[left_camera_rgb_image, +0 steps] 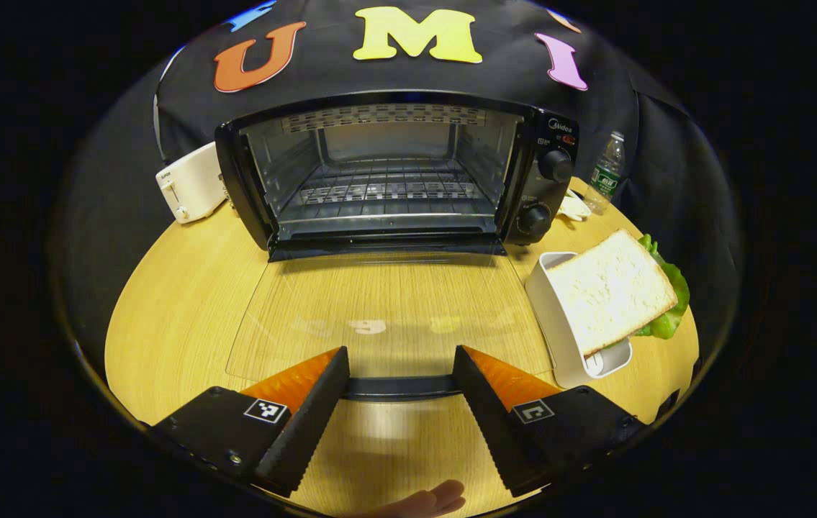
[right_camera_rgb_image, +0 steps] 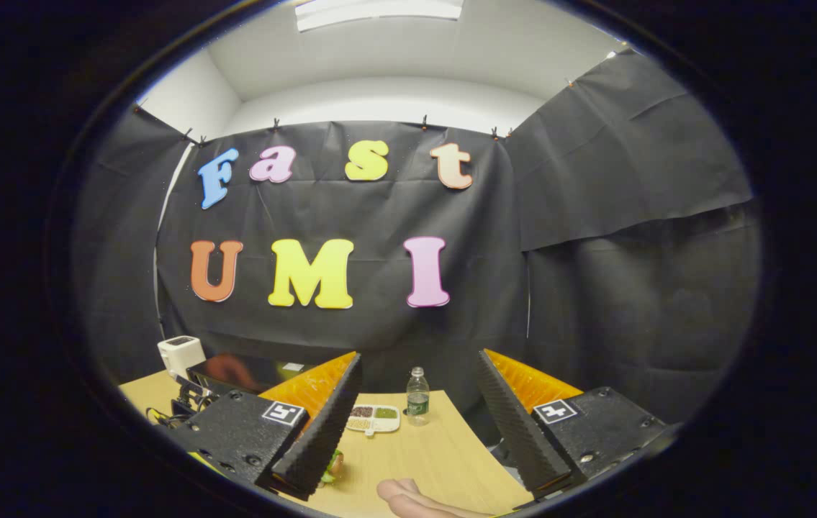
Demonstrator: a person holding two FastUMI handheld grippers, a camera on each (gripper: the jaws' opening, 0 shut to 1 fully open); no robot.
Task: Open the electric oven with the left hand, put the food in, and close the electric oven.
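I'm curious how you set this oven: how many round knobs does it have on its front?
2. Both sit on the oven's right-hand control panel in the left gripper view: the upper knob near the top, the lower knob below it, beside the open door's hinge.

I am working in a recording booth made to look like a small kitchen corner, not a real home. Black cloth [right_camera_rgb_image: 595,216] hangs as the wall on every side, fixed at the top with small clips, and behind it I see a plain white wall and a ceiling light panel [right_camera_rgb_image: 379,11]. A round wooden desk [left_camera_rgb_image: 185,302] carries kitchen things: a black electric oven [left_camera_rgb_image: 394,173] with its glass door lying open, a white toaster [left_camera_rgb_image: 191,183], a sandwich [left_camera_rgb_image: 617,288] in a white holder [left_camera_rgb_image: 559,331], a water bottle [right_camera_rgb_image: 417,396] and a small divided dish [right_camera_rgb_image: 373,418]. My hand-held gripper [left_camera_rgb_image: 399,392] carries square printed markers, which suits a data-collection room.
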